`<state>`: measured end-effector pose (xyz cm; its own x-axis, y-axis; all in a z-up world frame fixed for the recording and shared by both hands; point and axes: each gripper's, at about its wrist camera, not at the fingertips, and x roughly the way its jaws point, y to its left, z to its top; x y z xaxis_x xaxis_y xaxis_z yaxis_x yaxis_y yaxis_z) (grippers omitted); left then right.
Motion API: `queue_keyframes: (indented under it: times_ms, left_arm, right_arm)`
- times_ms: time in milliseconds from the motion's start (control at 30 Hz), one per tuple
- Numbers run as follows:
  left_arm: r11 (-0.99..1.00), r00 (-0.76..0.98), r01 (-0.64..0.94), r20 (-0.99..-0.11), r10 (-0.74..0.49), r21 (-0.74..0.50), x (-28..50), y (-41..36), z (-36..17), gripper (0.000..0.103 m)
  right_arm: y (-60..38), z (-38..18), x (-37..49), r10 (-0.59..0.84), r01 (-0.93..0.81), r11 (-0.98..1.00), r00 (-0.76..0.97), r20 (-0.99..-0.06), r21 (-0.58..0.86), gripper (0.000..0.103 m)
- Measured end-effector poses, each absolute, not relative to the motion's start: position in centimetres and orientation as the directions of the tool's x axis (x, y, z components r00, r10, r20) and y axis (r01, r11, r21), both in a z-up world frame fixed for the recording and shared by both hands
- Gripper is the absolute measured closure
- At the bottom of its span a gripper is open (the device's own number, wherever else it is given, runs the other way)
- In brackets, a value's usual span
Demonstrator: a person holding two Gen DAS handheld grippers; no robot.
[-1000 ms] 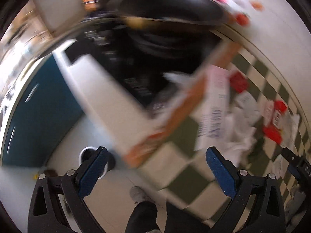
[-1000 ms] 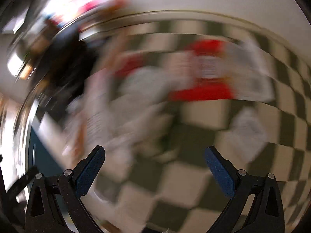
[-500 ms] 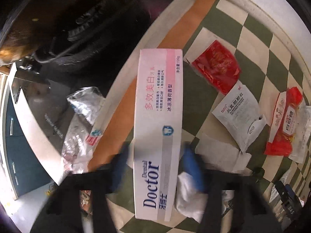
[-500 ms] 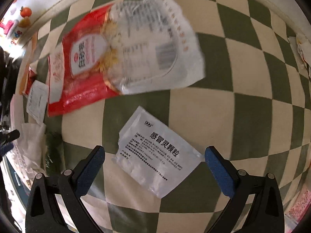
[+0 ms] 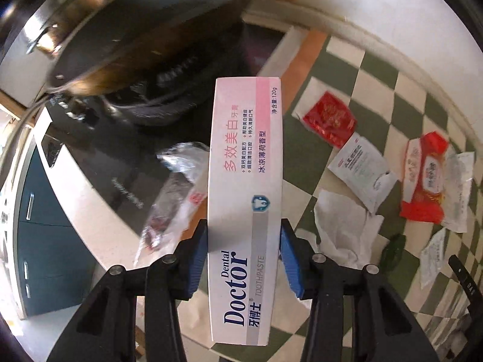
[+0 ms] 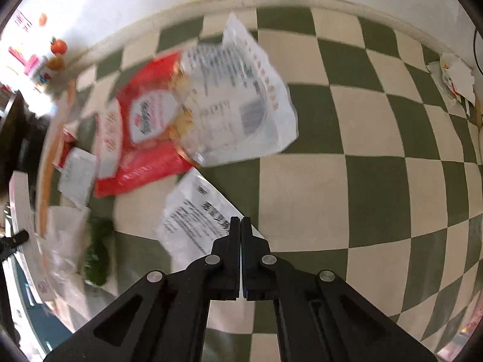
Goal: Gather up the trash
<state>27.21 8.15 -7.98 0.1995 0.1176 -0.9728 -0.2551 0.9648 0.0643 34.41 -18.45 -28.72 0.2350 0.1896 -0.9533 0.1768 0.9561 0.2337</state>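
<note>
A long white and pink toothpaste box [image 5: 244, 150] marked "Dental Doctor" hangs lengthwise between the blue pads of my left gripper [image 5: 244, 226], which is shut on its sides above the stove's edge. My right gripper [image 6: 241, 220] points down at the green and cream checked cloth [image 6: 332, 196]. Its jaws are shut, and the tips pinch the right edge of a white printed sachet [image 6: 193, 217]. Behind that sachet lies a red snack bag [image 6: 145, 138] with a clear printed wrapper [image 6: 241, 105] over it. The right wrist view is blurred at the left.
On the cloth lie a small red sachet [image 5: 330, 119], another white sachet [image 5: 360, 172], crumpled tissue [image 5: 341, 226] and a dark green scrap [image 6: 98, 253]. A black pan [image 5: 135, 30] sits on the dark stove at the left. A white wall borders the far side.
The left jaws closed on the toothpaste box and carried it toward the stove. The right jaws, open around the white sachet half a second ago, have snapped shut on its edge.
</note>
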Motion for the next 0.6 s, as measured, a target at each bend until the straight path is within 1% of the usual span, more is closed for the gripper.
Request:
queue_keyframes:
  times_ms: [67,100,167,200,233,267,300,333,400,433,467,533,567,600]
  left_arm:
    - [0.962,0.227,-0.269,-0.967,0.119,0.055,26.5,7.9,-6.1,0.061]
    - [0.959,0.245,-0.277,-0.961,0.131,0.06,25.6,7.9,-5.0,0.061]
    - [0.956,0.261,-0.286,-0.954,0.146,0.068,25.4,8.0,-4.4,0.061]
    - [0.953,0.264,-0.294,-0.953,0.151,0.069,24.7,8.0,-4.2,0.061]
    - [0.951,0.263,-0.302,-0.952,0.154,0.071,24.5,8.0,-4.4,0.061]
    - [0.947,0.256,-0.311,-0.954,0.158,0.073,23.7,8.0,-4.8,0.061]
    - [0.947,0.242,-0.315,-0.958,0.151,0.07,23.2,8.3,-5.8,0.061]
    - [0.946,0.225,-0.317,-0.964,0.144,0.068,23.0,8.7,-7.0,0.061]
    - [0.943,0.178,-0.325,-0.975,0.132,0.069,22.4,8.7,-9.1,0.061]
    - [0.942,0.162,-0.329,-0.978,0.129,0.07,22.3,8.6,-9.6,0.061]
    - [0.941,0.145,-0.332,-0.981,0.125,0.071,22.1,8.6,-10.3,0.061]
    - [0.939,0.127,-0.335,-0.984,0.122,0.074,21.7,8.5,-11.1,0.061]
    - [0.939,0.122,-0.336,-0.985,0.121,0.074,21.7,8.5,-11.3,0.061]
    - [0.938,0.12,-0.338,-0.985,0.121,0.074,21.6,8.6,-11.3,0.061]
  right_arm:
    - [-18.8,-26.9,34.4,0.204,0.172,0.951,0.273,-0.94,0.257,0.103]
    - [-18.4,-26.5,34.6,0.213,0.145,0.956,0.259,-0.942,0.256,0.103]
    - [-17.9,-26.6,35.3,0.223,0.139,0.957,0.213,-0.951,0.255,0.103]
    - [-17.4,-27.0,35.9,0.218,0.125,0.961,0.199,-0.956,0.245,0.092]
    - [-16.9,-27.4,36.4,0.196,0.086,0.973,0.183,-0.963,0.214,0.076]
    - [-15.6,-28.2,37.1,0.167,0.035,0.984,0.159,-0.973,0.175,0.03]
    - [-14.9,-28.9,37.3,0.163,-0.007,0.987,0.142,-0.976,0.163,0.007]
    - [-14.4,-29.5,37.6,0.163,-0.037,0.987,0.129,-0.978,0.159,0.008]
    - [-13.3,-31.6,38.3,0.083,-0.114,0.991,0.066,-0.994,0.075,0.01]
    - [-12.9,-32.7,38.5,0.066,-0.138,0.989,0.028,-0.997,0.061,0.015]
    - [-12.8,-32.4,38.4,0.069,-0.145,0.988,0.07,-0.995,0.058,0.018]
    - [-12.2,-31.9,38.2,0.073,-0.167,0.984,0.106,-0.992,0.055,0.031]
    - [-12.1,-31.5,38.1,0.07,-0.165,0.985,0.127,-0.989,0.049,0.061]
    - [-12.0,-31.3,38.0,0.053,-0.163,0.986,0.139,-0.989,0.03,0.101]
